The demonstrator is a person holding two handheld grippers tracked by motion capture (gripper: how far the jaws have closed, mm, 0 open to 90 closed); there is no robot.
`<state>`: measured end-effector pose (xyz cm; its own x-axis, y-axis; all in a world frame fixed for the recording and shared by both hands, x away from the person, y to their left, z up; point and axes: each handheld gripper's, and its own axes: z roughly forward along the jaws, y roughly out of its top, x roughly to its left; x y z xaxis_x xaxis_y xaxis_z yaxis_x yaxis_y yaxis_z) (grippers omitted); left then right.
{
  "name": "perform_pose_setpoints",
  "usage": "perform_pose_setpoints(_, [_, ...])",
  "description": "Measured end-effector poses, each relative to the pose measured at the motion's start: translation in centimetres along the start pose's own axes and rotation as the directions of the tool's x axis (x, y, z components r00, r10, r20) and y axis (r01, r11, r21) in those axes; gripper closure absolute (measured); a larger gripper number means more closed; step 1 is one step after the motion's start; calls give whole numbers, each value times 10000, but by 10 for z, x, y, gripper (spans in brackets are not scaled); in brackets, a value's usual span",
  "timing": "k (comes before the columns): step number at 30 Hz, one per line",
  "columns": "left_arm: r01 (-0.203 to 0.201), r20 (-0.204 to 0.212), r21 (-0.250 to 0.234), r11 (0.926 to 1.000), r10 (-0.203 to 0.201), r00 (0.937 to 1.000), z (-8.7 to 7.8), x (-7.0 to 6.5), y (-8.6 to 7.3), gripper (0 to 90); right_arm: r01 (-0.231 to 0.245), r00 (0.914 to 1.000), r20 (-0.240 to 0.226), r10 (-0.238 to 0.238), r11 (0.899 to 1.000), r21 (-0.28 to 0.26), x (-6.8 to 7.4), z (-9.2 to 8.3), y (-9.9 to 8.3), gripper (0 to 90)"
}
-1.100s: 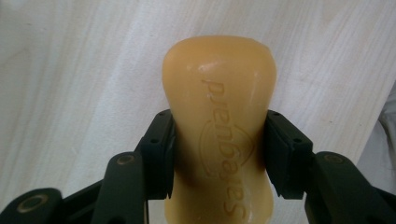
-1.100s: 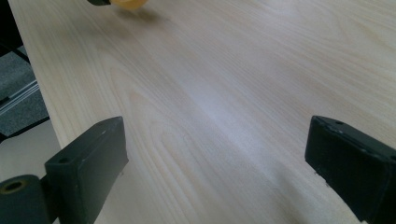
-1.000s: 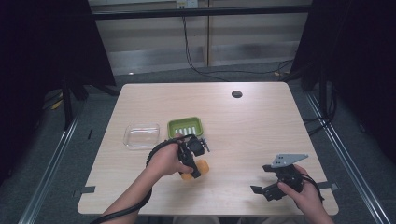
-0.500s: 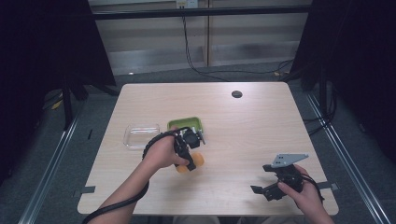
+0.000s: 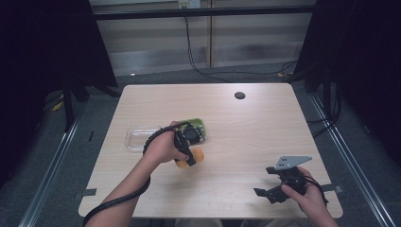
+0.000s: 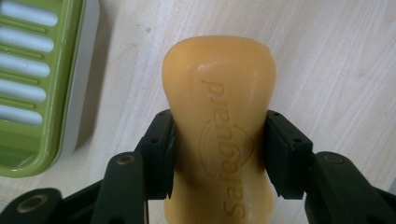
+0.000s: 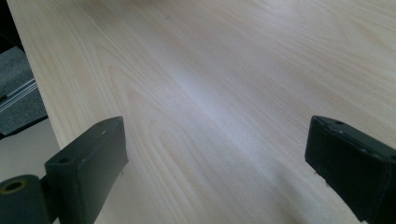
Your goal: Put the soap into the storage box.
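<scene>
Table (image 5: 246, 142): soap bar (image 6: 219, 121) clamped between fingers (image 6: 161, 149)

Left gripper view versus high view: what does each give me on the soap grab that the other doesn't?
Left gripper view alone: embossed lettering on the orange soap bar, both pads pressed against its sides, and the slots of the green soap dish. High view alone: the clear lid beside the dish, and the right gripper open near the table's front edge. Both show the left gripper shut on the soap, close to the dish.

Orange soap bar (image 6: 218, 121), green slotted dish (image 6: 32, 79)
</scene>
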<state>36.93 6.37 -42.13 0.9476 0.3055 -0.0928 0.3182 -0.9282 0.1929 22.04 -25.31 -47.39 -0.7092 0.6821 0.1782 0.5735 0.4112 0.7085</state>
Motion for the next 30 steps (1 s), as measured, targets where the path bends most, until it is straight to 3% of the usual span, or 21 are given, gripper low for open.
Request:
perform_pose_setpoints(14, [23, -88, 79, 10000, -23, 10000, -10, 10, 5, 499, -15, 10000, 7, 15, 10000, -5, 0, 0, 0, 52])
perform_pose_setpoints(16, [201, -62, -1, 9998, -201, 9998, -10, 12, 4, 499, -34, 10000, -21, 34, 10000, -19, -1, 0, 0, 52])
perform_pose_setpoints(30, [429, -96, -105, 9990, -430, 9990, -18, 27, 5, 499, 16, 10000, 10, -16, 10000, 0, -1, 0, 0, 52])
